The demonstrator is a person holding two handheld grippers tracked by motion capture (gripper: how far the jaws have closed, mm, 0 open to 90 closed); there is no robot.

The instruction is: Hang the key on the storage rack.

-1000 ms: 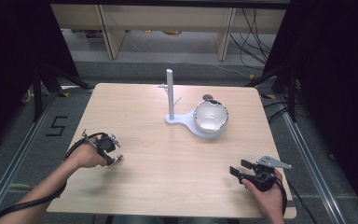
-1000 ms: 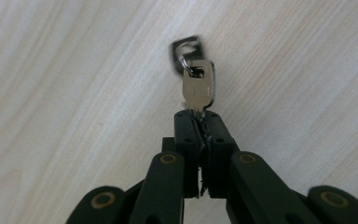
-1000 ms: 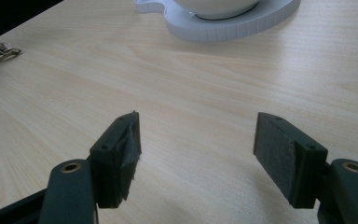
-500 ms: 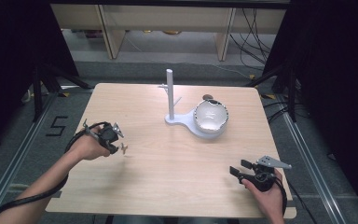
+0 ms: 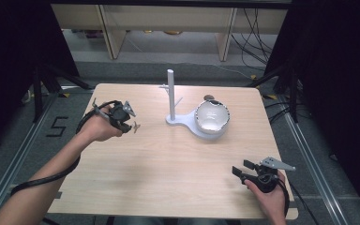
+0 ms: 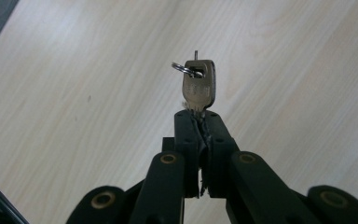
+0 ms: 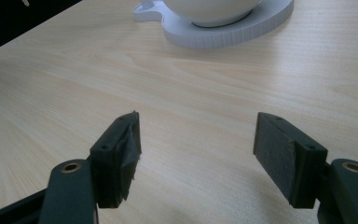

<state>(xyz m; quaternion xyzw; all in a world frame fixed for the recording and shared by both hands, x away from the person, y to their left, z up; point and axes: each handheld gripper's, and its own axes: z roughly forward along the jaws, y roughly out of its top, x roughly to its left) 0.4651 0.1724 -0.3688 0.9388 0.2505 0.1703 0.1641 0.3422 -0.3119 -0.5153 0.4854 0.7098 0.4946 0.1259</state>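
Note:
My left gripper [image 5: 130,123] is lifted over the table's left side and is shut on a brass key [image 6: 198,85]. The key sticks out past the jaw tips, and a small metal ring [image 6: 182,68] hangs from its head. In the high view the key [image 5: 135,126] points toward the white stand. That stand [image 5: 183,121] has a thin upright post [image 5: 171,93] with small pegs, and a white bowl [image 5: 211,116] rests on its base. My right gripper [image 5: 240,169] sits low at the table's near right corner, open, with nothing between its fingers [image 7: 120,154].
The light wooden table [image 5: 168,168] has wide bare room in the middle and front. The stand's base [image 7: 223,32] lies ahead of the right gripper. A cable trails from my left gripper off the table's left edge. Dark floor and shelving surround the table.
My left gripper has risen and moved away from me and toward the stand, carrying the key. The right gripper has stayed put.

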